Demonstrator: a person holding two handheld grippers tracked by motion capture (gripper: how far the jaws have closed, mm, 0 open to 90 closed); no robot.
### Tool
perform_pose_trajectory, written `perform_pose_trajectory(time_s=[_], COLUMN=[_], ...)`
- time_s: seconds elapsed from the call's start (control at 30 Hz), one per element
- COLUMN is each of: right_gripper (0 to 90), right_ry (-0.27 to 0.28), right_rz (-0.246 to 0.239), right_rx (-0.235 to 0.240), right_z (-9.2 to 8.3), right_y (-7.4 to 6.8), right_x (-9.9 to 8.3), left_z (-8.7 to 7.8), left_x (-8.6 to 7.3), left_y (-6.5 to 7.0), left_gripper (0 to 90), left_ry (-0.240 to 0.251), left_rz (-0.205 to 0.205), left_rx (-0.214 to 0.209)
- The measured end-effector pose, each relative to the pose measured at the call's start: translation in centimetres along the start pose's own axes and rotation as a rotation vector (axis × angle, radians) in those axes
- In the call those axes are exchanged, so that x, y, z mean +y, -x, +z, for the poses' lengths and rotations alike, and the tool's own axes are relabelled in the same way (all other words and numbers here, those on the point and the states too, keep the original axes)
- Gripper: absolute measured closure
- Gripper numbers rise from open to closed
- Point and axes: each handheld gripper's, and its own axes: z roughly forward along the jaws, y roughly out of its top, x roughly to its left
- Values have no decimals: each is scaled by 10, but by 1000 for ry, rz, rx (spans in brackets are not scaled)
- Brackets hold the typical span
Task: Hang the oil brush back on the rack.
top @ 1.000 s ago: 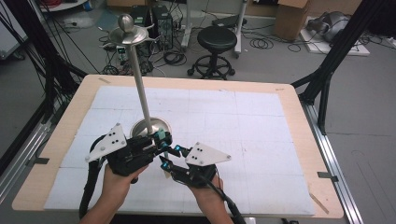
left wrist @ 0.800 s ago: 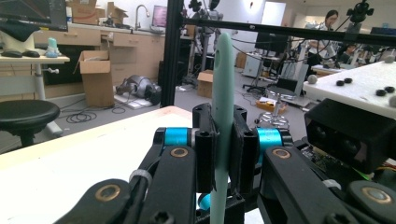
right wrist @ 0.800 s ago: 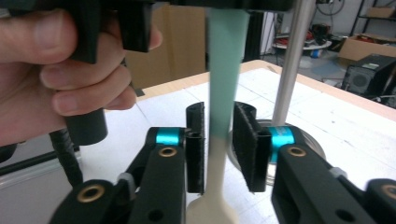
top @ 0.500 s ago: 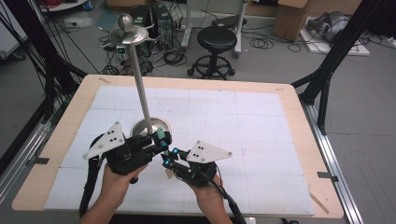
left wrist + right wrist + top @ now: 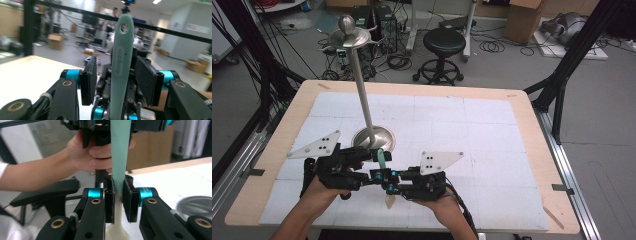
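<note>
The table (image 5: 532,130) carries a tall metal stand (image 5: 373,139) near its middle. At the stand's six o'clock, the right gripper (image 5: 118,195) pinches a green spatula (image 5: 120,152), cream tip hanging down. The left gripper (image 5: 116,75), jaws spread, flanks its handle without touching.

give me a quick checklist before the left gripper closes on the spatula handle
1. Right gripper clamped on the spatula: ok, its jaws press the handle just above the cream blade.
2. Left gripper open wide enough: ok, there is a gap on each side of the handle.
3. Handle centred between the left jaws: ok, roughly mid-gap in the left gripper view.
4. Handle upright: ok, hanging hole at the top, blade pointing down.
5. Clearance from the metal stand: ok, its base lies just behind the grippers, apart from them.
6. Blade tip off the table: cannot tell.
</note>
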Motion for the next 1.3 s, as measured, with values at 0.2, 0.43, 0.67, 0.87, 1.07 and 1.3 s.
perform_pose_trajectory(time_s=[0.2, 0.43, 0.67, 0.87, 1.07, 1.3], right_gripper=[817, 817, 584, 549, 626, 669], right_ry=[-13, -10, 36, 59, 33, 1], right_rz=[-1, 6, 38, -26, -75, -109], right_rx=[96, 135, 20, -193, -322, -417], right_z=[5, 5, 0, -4, 3, 13], right_y=[2, 5, 1, -11, -16, -19], right_x=[-2, -3, -3, -2, -3, 1], left_z=[-1, -3, -5, -3, 2, 8], left_x=[0, 1, 2, 4, 3, 2], left_y=[3, 5, 7, 11, 13, 15], left_gripper=[644, 759, 766, 765, 765, 764], left_ry=[-16, -19, -17, 1, 5, 24], left_rz=[26, 54, 62, 86, 110, 105], left_rx=[-42, -34, 94, 243, 340, 422])
